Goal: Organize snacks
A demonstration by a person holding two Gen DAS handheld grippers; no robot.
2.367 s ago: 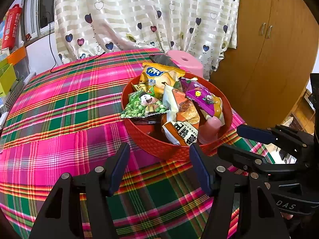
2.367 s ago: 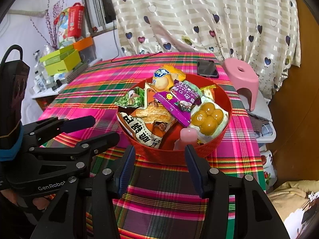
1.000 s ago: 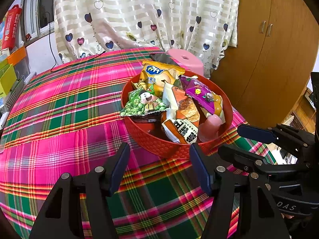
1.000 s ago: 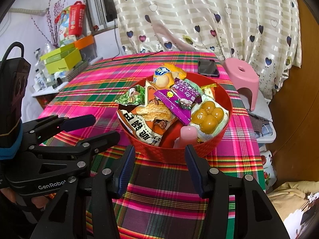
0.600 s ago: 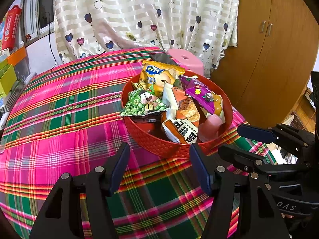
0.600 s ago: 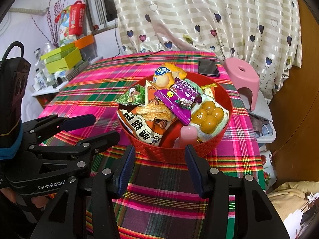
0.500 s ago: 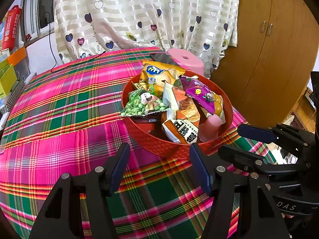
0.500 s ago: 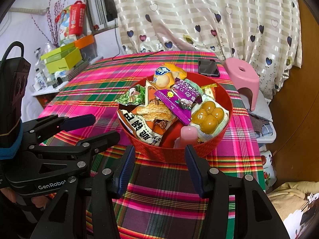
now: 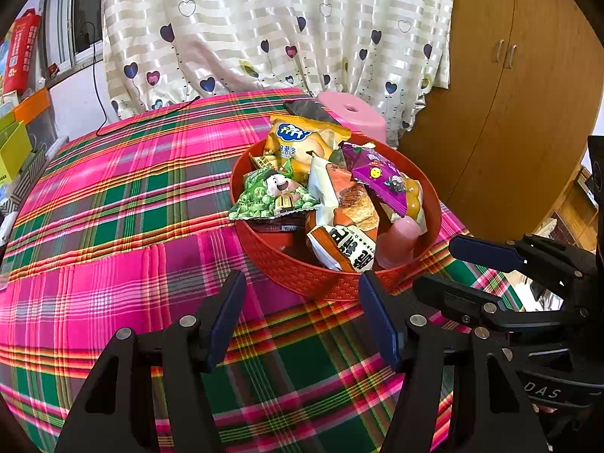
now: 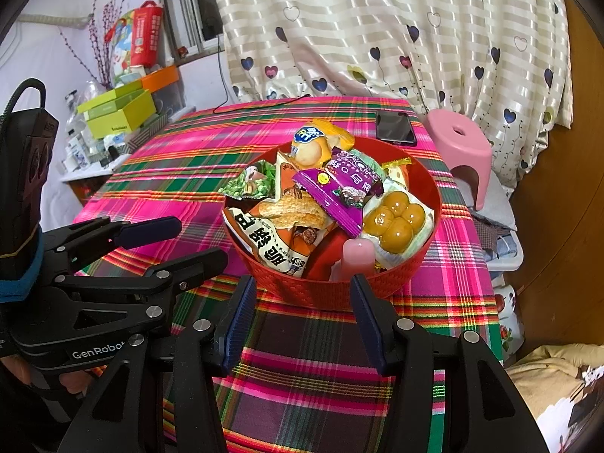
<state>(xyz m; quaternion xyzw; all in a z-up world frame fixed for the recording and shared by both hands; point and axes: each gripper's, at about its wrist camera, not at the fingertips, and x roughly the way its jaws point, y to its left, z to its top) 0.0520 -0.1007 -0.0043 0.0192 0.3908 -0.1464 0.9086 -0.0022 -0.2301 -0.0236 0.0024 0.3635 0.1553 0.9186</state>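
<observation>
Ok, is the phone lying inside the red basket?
No, the phone lies flat on the plaid tablecloth just beyond the red basket, outside its far rim.

Heart-print curtain (image 10: 396, 37) behind the plaid-clothed table (image 9: 113, 196) (pink stool (image 10: 458, 139) beside it); wooden wardrobe (image 9: 509, 94) right.

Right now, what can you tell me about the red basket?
The red basket is round and shallow, looks like plastic, with a woven texture on its outer wall. It sits upright on the plaid tablecloth, heaped with snack packets that rise above its rim; a green pea packet hangs over one edge. No fingers touch it.
</observation>
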